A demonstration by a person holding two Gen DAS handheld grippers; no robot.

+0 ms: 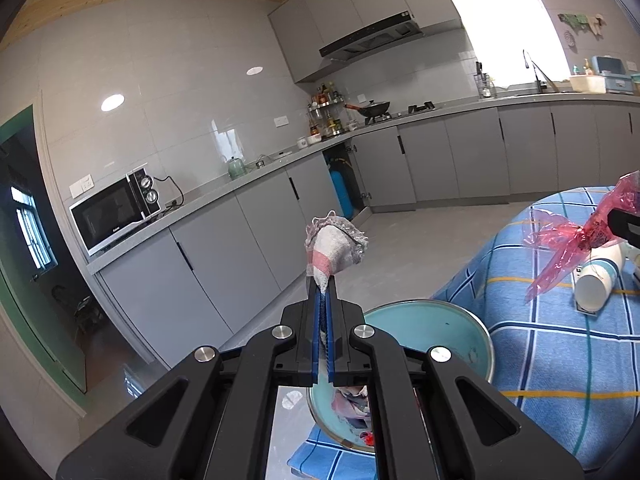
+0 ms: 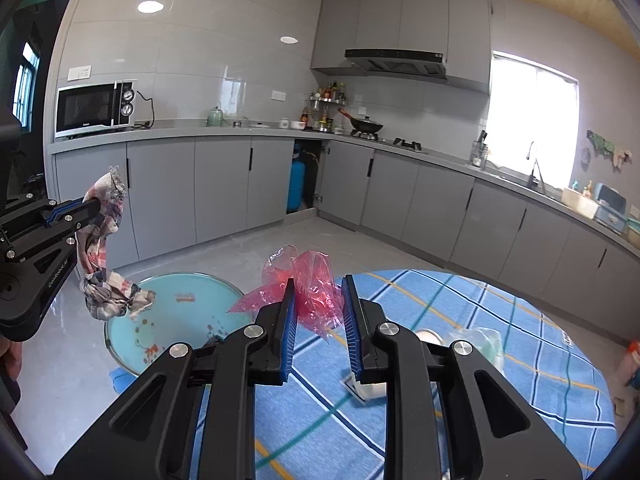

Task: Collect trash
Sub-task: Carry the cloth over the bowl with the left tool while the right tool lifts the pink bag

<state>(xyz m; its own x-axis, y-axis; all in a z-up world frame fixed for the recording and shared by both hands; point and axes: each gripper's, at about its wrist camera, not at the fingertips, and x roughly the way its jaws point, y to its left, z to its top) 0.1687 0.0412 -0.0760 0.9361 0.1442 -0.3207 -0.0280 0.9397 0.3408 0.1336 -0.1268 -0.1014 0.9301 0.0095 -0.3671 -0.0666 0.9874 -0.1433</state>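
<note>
My left gripper (image 1: 324,282) is shut on a crumpled checked cloth scrap (image 1: 336,246), which sticks up past the fingertips. In the right wrist view that gripper (image 2: 95,206) is at the left, and the cloth (image 2: 105,256) hangs from it over the near rim of a round teal basin (image 2: 180,322). The basin (image 1: 436,320) holds a few small scraps. My right gripper (image 2: 319,285) is shut on a crinkled pink plastic wrapper (image 2: 308,280), held in the air over the table's edge. The left wrist view has this wrapper (image 1: 560,240) at far right.
A round table with a blue checked cloth (image 1: 560,352) stands right of the basin. On it lie a white paper cup on its side (image 1: 596,280) and a clear plastic bag (image 2: 480,340). Grey kitchen cabinets (image 2: 224,188) line the far walls across bare floor.
</note>
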